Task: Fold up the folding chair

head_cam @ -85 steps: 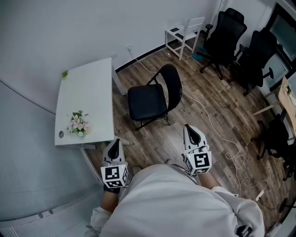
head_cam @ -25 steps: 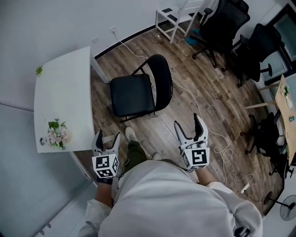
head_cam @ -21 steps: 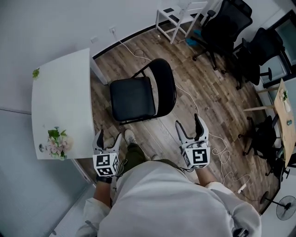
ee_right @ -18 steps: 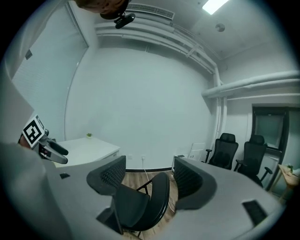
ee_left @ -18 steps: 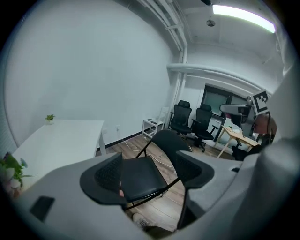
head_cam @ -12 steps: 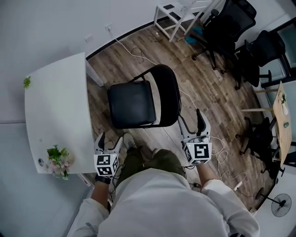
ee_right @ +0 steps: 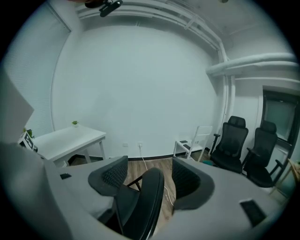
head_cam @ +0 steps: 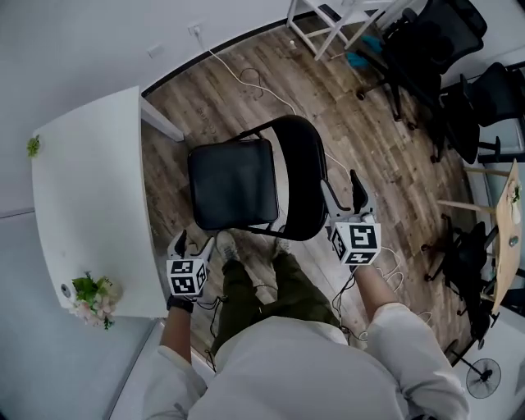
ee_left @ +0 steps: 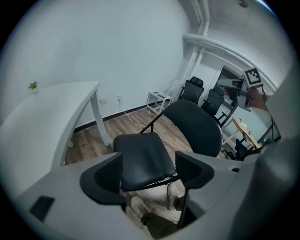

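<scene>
The black folding chair stands unfolded on the wood floor, seat toward the white table and backrest on its right. My left gripper hangs open just short of the seat's front corner, and the seat shows beyond its empty jaws. My right gripper is at the backrest's outer side. Its jaws have just been closing and still stand open. In the right gripper view the backrest's edge rises between them, with gaps to both pads.
A white table with a flower bunch stands left of the chair. Black office chairs and a white stool fill the far right. Cables trail over the floor. The person's shoes are by the chair's front.
The person has stepped up to the chair. Both grippers moved forward and down: the left to the seat's front corner, the right beside the backrest, its jaws slightly narrower.
</scene>
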A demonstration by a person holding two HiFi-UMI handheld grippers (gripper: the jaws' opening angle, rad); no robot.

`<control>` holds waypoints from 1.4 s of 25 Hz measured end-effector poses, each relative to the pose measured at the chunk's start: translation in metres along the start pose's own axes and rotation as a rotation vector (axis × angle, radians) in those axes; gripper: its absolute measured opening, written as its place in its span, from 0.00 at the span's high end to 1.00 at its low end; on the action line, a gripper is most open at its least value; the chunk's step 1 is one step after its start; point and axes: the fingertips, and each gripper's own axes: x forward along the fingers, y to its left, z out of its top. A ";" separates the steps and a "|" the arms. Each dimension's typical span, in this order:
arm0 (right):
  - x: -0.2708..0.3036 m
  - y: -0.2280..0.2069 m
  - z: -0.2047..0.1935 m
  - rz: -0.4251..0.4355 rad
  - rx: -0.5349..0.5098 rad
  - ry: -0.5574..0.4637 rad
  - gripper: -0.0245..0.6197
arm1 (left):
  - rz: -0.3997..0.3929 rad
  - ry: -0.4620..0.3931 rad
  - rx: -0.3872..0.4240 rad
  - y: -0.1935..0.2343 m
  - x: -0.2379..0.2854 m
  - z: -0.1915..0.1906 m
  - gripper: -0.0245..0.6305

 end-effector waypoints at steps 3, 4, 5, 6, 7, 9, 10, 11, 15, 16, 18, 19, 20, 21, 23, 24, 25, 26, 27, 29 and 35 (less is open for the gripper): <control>0.043 -0.019 -0.027 0.022 0.023 0.074 0.49 | 0.001 0.069 -0.057 0.014 0.047 -0.020 0.42; 0.056 -0.023 -0.037 0.031 0.041 0.105 0.49 | 0.002 0.091 -0.076 0.020 0.062 -0.027 0.42; 0.069 -0.026 -0.048 0.041 0.061 0.137 0.49 | 0.004 0.113 -0.094 0.026 0.078 -0.035 0.42; 0.081 -0.028 -0.059 0.051 0.081 0.168 0.49 | 0.005 0.137 -0.112 0.034 0.093 -0.044 0.42; 0.092 -0.029 -0.068 0.059 0.094 0.196 0.49 | 0.007 0.161 -0.132 0.043 0.108 -0.053 0.42; 0.111 -0.029 -0.085 0.070 0.099 0.242 0.49 | 0.007 0.206 -0.178 0.063 0.138 -0.072 0.42; 0.119 -0.028 -0.092 0.077 0.101 0.262 0.49 | 0.004 0.226 -0.205 0.075 0.153 -0.081 0.41; 0.127 -0.027 -0.100 0.084 0.109 0.283 0.49 | -0.002 0.244 -0.233 0.086 0.168 -0.090 0.41; 0.158 -0.025 -0.125 0.112 0.193 0.382 0.49 | -0.050 0.301 -0.350 0.126 0.225 -0.120 0.38; 0.165 -0.025 -0.128 0.123 0.214 0.404 0.49 | -0.064 0.305 -0.373 0.134 0.237 -0.125 0.37; 0.178 -0.024 -0.135 0.148 0.246 0.448 0.49 | -0.091 0.310 -0.423 0.147 0.259 -0.135 0.35; 0.185 -0.024 -0.138 0.158 0.257 0.469 0.49 | -0.108 0.314 -0.452 0.153 0.269 -0.141 0.35; 0.191 -0.023 -0.141 0.165 0.265 0.489 0.49 | -0.129 0.318 -0.483 0.158 0.279 -0.148 0.34; 0.197 -0.022 -0.145 0.170 0.271 0.508 0.50 | -0.157 0.321 -0.514 0.162 0.289 -0.154 0.34; 0.205 -0.018 -0.152 0.185 0.288 0.544 0.52 | -0.219 0.328 -0.558 0.166 0.306 -0.166 0.34; 0.208 -0.016 -0.156 0.195 0.301 0.561 0.55 | -0.245 0.333 -0.566 0.168 0.313 -0.171 0.34; 0.210 -0.014 -0.158 0.206 0.314 0.578 0.56 | -0.264 0.336 -0.569 0.169 0.319 -0.177 0.34; 0.211 -0.013 -0.160 0.212 0.322 0.597 0.57 | -0.280 0.335 -0.577 0.172 0.324 -0.181 0.34; 0.212 -0.013 -0.163 0.215 0.325 0.622 0.60 | -0.296 0.330 -0.593 0.174 0.329 -0.184 0.34; 0.214 -0.012 -0.166 0.227 0.332 0.670 0.68 | -0.337 0.316 -0.646 0.177 0.338 -0.188 0.34; 0.217 -0.008 -0.166 0.281 0.356 0.696 0.77 | -0.499 0.252 -0.782 0.173 0.350 -0.191 0.33</control>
